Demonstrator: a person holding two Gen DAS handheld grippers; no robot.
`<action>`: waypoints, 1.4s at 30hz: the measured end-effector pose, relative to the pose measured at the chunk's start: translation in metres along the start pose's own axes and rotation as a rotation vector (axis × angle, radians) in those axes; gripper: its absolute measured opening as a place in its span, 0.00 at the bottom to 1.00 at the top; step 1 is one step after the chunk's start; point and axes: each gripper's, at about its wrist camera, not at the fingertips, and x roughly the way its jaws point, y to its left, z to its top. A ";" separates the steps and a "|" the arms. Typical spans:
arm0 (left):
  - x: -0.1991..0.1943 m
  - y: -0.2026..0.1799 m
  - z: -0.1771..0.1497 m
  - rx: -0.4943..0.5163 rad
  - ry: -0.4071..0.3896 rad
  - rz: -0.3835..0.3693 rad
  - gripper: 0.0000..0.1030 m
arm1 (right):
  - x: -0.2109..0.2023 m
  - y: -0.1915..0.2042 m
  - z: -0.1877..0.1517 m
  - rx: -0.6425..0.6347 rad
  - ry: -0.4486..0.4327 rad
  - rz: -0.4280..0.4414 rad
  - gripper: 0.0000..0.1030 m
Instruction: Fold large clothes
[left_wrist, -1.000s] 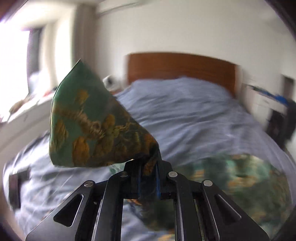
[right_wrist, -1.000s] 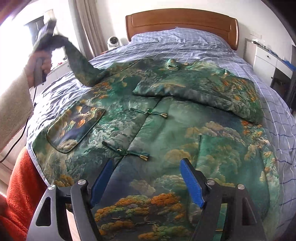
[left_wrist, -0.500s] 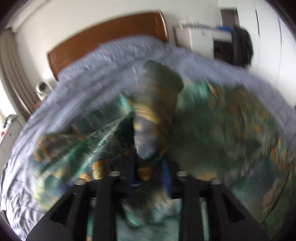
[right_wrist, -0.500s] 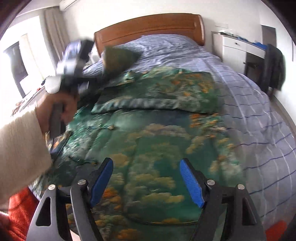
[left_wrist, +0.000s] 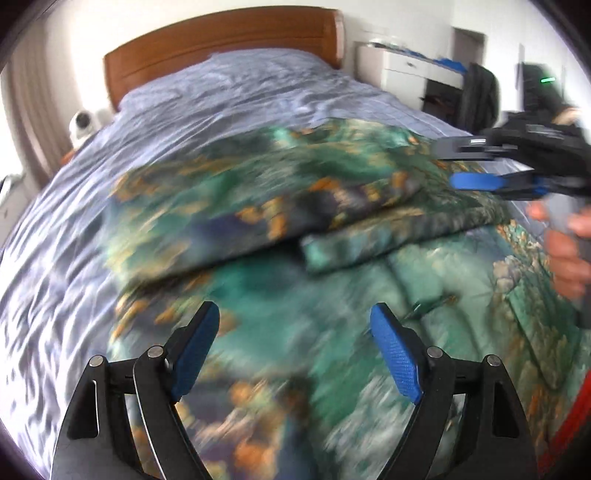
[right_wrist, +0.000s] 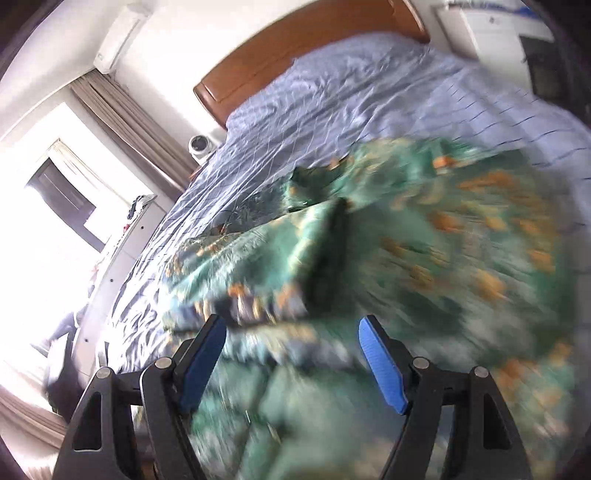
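Your left gripper (left_wrist: 295, 354) has just been opening; its jaws stand wide with nothing between them, above the jacket (left_wrist: 332, 229). Your right gripper (right_wrist: 291, 354) is also wide and holds nothing. In the left view it shows at the right edge, with your hand (left_wrist: 569, 251) below it. The green jacket lies spread on the bed (left_wrist: 229, 92), both sleeves folded across its chest, below and ahead of both grippers. A wooden headboard (left_wrist: 221, 48) stands behind.

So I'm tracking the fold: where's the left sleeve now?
In the left wrist view the sleeve lies folded across the jacket's chest, mid-frame, beyond the open left tool.
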 end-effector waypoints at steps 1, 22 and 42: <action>-0.004 0.008 -0.003 -0.020 0.004 0.002 0.83 | 0.019 0.001 0.005 0.009 0.027 0.002 0.74; 0.006 0.102 0.071 -0.236 0.012 -0.025 0.86 | 0.026 0.054 0.023 -0.407 -0.100 -0.418 0.51; 0.103 0.115 0.089 -0.188 0.140 0.052 0.68 | 0.130 0.035 0.014 -0.370 0.105 -0.246 0.50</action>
